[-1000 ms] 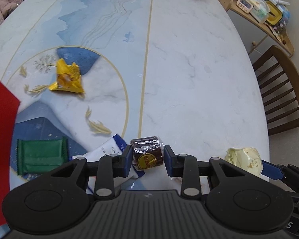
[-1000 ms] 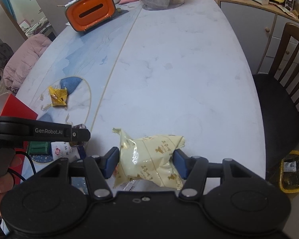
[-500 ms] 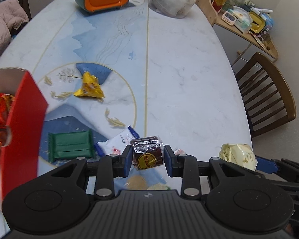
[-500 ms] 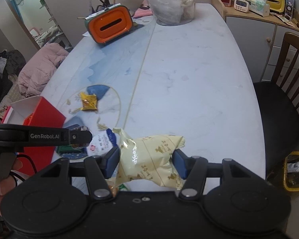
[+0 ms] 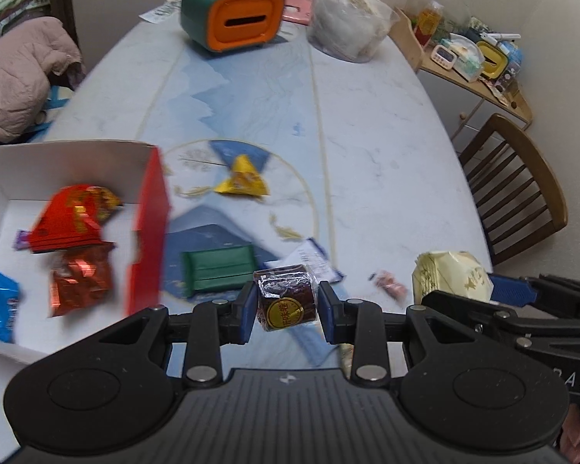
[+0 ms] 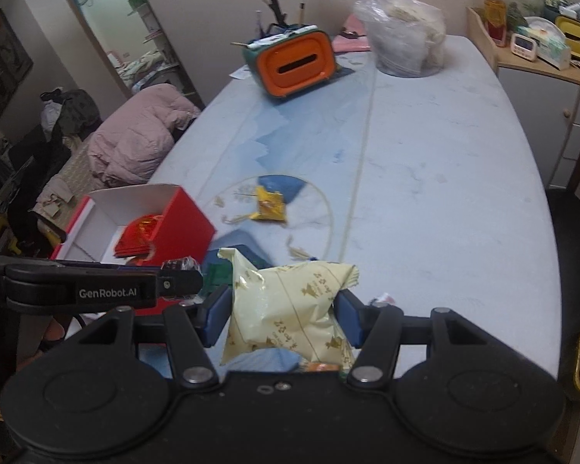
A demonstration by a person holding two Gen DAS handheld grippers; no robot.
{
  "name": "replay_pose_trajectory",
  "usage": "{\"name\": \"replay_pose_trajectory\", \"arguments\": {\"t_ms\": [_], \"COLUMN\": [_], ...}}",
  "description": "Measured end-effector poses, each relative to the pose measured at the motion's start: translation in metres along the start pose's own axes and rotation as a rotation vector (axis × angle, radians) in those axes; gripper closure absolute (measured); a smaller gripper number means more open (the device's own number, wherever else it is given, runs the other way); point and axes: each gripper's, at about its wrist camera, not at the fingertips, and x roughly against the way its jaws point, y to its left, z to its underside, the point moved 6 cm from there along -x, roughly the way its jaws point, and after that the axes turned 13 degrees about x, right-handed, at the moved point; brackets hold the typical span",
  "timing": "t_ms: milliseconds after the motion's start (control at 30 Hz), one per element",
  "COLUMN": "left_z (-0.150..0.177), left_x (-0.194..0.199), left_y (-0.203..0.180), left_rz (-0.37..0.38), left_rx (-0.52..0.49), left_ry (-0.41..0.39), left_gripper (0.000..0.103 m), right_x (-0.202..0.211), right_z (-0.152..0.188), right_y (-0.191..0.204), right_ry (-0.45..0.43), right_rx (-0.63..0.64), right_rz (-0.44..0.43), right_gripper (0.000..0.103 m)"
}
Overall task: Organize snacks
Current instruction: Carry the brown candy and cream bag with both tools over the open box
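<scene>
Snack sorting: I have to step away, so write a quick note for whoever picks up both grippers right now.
Left hand-held gripper: shut on a brown wrapped cake, held above the table.
Right hand-held gripper: shut on a pale yellow pastry bag, also off the table.
Red box, at the left: open, already holding red, orange and blue packets.
Left to do: drop both held snacks in, then the green packet, yellow packet, white packet and small pink candy.

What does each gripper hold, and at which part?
Left gripper pinches the brown cake by its sides; right gripper pinches the cream packet across its middle.
</scene>
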Motion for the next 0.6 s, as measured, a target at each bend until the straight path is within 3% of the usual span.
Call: {"name": "replay_pose_trajectory", "arguments": {"t_ms": [600], "left_z": [-0.013], "left_x": [0.054], "left_y": [0.123], "left_rz": [-0.064], "left_rx": [0.015], "left_ry": [-0.050], "left_gripper": [0.071], "right_x": [-0.044], "right_z": [-0.036], "right_y": [0.132], "right_ry": [-0.004], "right_rx": [0.105], "right_rz": [-0.086], "right_gripper": [0.046]}}
